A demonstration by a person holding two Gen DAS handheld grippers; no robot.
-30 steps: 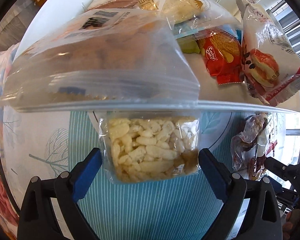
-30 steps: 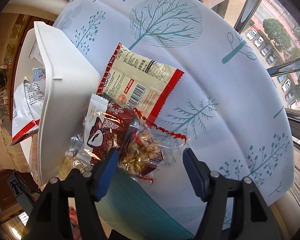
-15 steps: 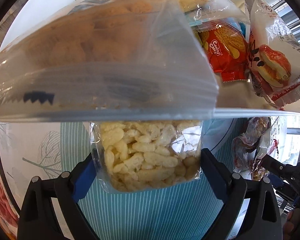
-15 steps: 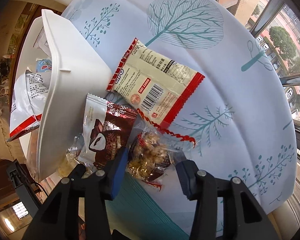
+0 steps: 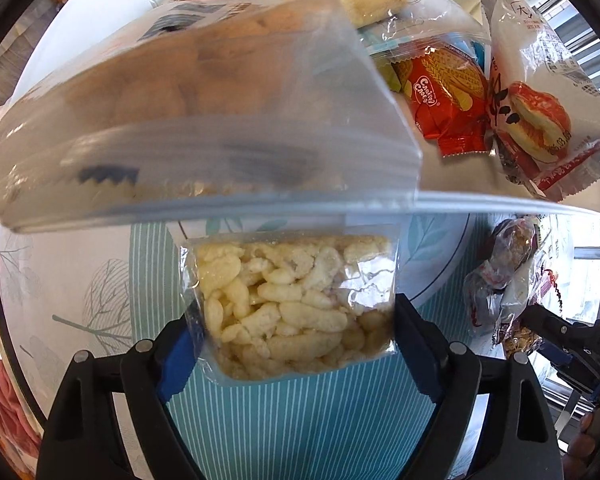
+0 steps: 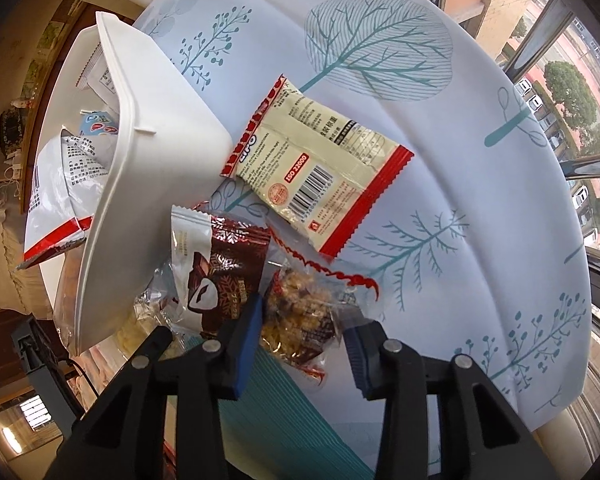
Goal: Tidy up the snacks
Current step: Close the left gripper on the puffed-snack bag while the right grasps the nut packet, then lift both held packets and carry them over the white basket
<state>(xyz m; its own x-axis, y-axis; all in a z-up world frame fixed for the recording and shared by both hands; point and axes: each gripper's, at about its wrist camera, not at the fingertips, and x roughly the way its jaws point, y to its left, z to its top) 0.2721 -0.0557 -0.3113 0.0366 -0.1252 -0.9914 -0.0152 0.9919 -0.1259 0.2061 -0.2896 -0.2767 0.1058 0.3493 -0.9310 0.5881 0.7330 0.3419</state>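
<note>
Left tongs [image 5: 296,354] clamp the puffed-snack bag [image 5: 290,304] between their pads.

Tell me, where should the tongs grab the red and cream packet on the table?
Best guess: pinch the red packet by its crimped red end nearest the right tongs, coming in low from the table edge. It lies flat, so that thin seam is the easiest part to pinch, and the bin crowds the far end.

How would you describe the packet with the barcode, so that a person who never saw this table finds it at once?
Start at the white bin on the tree-patterned tablecloth. Right beside its wall lies a flat cream packet, back side up, touching the cloth. Only it shows a barcode, a red "ISO 22000" label and red sealed ends; the dark brown packet and the clear nut packet nearby do not.
</note>
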